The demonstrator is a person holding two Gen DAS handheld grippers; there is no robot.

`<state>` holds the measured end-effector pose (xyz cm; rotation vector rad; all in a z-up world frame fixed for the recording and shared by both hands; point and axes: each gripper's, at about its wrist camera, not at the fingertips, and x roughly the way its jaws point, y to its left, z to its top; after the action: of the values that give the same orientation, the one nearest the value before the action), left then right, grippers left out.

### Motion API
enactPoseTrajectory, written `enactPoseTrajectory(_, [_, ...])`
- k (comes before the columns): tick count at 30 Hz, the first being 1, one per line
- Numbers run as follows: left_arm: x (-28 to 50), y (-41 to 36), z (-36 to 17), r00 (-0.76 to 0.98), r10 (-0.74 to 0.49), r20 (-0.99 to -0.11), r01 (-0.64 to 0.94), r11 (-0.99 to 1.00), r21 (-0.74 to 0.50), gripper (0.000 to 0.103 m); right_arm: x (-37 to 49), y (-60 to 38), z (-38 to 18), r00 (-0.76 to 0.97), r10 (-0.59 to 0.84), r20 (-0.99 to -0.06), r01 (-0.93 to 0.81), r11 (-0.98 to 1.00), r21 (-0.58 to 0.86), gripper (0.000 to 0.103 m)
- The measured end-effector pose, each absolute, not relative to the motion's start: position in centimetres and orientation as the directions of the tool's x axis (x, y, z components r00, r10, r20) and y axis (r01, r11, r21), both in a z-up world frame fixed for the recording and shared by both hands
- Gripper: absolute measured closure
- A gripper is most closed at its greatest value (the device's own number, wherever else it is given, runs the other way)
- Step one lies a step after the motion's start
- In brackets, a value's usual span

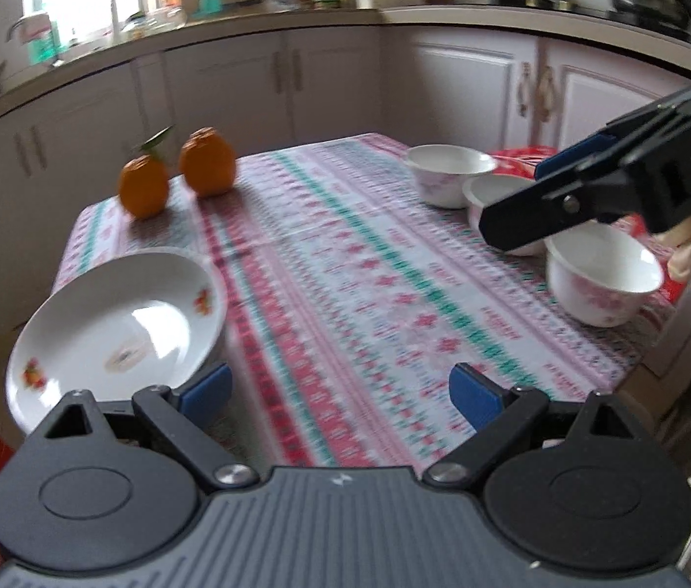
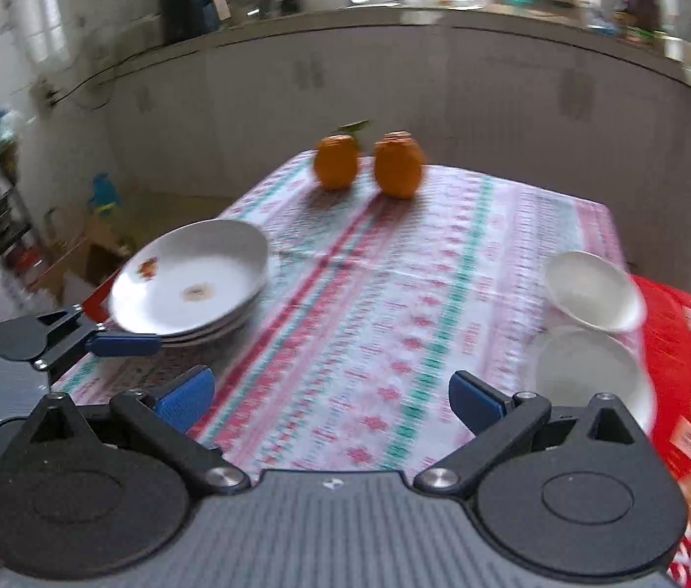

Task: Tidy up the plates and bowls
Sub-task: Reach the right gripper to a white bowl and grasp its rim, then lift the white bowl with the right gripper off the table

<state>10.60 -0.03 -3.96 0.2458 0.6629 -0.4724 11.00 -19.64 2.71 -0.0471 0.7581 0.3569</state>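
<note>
A stack of white plates [image 1: 115,328] with fruit prints sits at the table's near left; it also shows in the right wrist view [image 2: 188,284]. Three white bowls with pink flowers stand along the right edge: far bowl [image 1: 448,171], middle bowl [image 1: 492,193] partly hidden, near bowl [image 1: 600,274]. Two bowls show in the right wrist view, the far bowl [image 2: 592,291] and the nearer bowl [image 2: 587,372]. My left gripper [image 1: 340,389] is open and empty just right of the plates. My right gripper [image 2: 328,394] is open and empty, hovering over the bowls [image 1: 531,196].
Two oranges [image 1: 176,174] stand at the table's far left corner. A patterned tablecloth [image 1: 360,269] covers the table. A red packet [image 2: 688,343] lies under the bowls at the right edge. White cabinets and a cluttered counter [image 1: 296,10] stand behind.
</note>
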Motion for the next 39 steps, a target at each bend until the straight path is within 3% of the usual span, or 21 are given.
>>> enactPoseTrajectory(6, [10.7,-3.6,-4.4,0.646,-0.407,-0.646,0.588,0.805,0.082,0.008,9.1,-22.4,1.7,0.707,0.123,-0.696,-0.229,0.972,-0.061,0.000])
enactPoseTrajectory(23, [10.8,-13.6,-7.4,0.491,-0.544,-0.681,0.789,0.609,0.083,0.008,7.3,-31.0,-1.1,0.676,0.009,-0.736,-0.046,0.998,-0.030,0.000])
enactPoseTrajectory(30, [11.2,-15.9,-8.2,0.452,-0.572,-0.685,0.825,0.561,0.076,0.008,7.8,-32.4,-2.5,0.646,0.098,-0.757,-0.079,0.995,0.061,0.003])
enactPoseTrajectory(39, [11.2,-17.1,-8.2,0.453,-0.589,-0.669,0.829,0.554,0.073,0.010,9.5,-33.7,-3.3,0.618,0.201,-0.760,-0.102,0.979,0.176,0.020])
